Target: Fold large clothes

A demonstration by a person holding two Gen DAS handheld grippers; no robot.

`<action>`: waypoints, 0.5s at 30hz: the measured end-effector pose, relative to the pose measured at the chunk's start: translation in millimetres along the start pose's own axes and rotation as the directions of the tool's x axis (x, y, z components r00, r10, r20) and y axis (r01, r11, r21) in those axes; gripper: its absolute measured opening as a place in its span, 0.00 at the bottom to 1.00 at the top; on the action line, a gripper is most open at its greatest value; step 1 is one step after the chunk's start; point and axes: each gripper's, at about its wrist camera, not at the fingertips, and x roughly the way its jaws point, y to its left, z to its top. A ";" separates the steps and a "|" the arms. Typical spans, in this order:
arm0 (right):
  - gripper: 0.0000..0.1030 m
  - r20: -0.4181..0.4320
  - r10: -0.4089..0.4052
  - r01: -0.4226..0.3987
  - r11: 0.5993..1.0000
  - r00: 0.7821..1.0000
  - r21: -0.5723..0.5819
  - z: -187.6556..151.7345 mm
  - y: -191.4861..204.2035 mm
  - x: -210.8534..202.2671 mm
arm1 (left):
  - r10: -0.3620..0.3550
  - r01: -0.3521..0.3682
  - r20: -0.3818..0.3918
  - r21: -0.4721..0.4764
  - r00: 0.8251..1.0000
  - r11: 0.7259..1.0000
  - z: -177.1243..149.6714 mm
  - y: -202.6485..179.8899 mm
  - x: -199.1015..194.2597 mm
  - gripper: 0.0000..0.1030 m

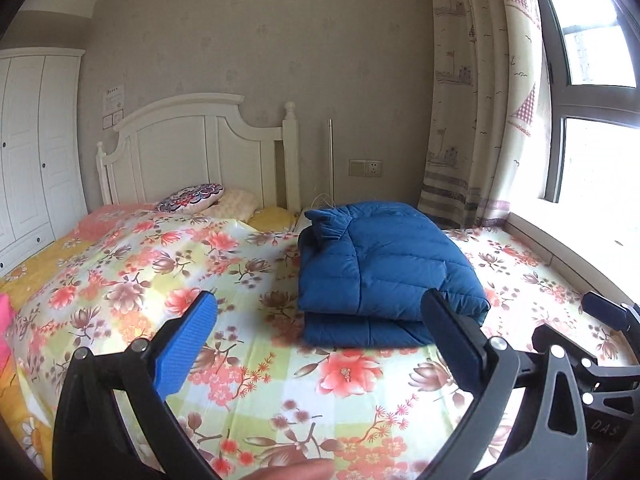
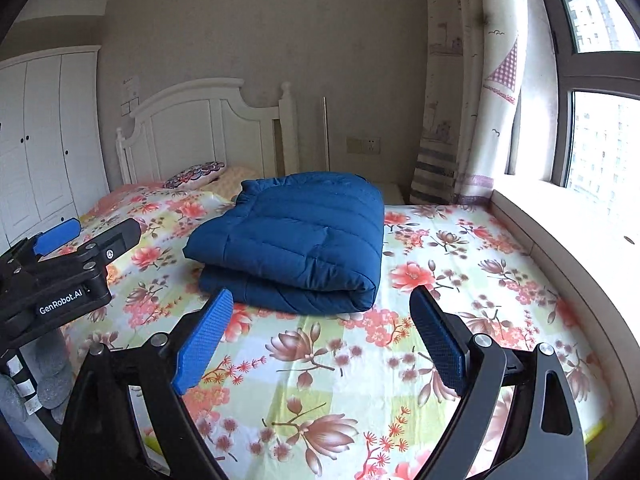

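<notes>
Blue jacket (image 2: 296, 240) lies folded on the bed (image 2: 460, 280), at 12 o'clock | my left gripper (image 1: 320, 340) and right gripper (image 2: 320, 340) released, fingers empty | folding looks finished

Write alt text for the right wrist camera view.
A folded blue quilted down jacket lies on a floral bedsheet, beyond the right gripper, whose jaws stand open and empty. The left gripper shows at left.
</notes>
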 end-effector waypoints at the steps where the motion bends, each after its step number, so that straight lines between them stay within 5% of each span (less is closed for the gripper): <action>1: 0.84 0.003 -0.001 0.001 1.000 1.000 -0.003 0.1 1.4 -1.4 | 0.002 -0.002 0.001 0.002 1.000 1.000 -0.1 0.1 0.2 0.98; 15: 0.84 0.003 0.007 -0.007 1.000 1.000 0.028 2.7 -4.6 -8.4 | 0.005 -0.005 -0.016 0.022 1.000 1.000 -3.3 -3.5 3.3 0.98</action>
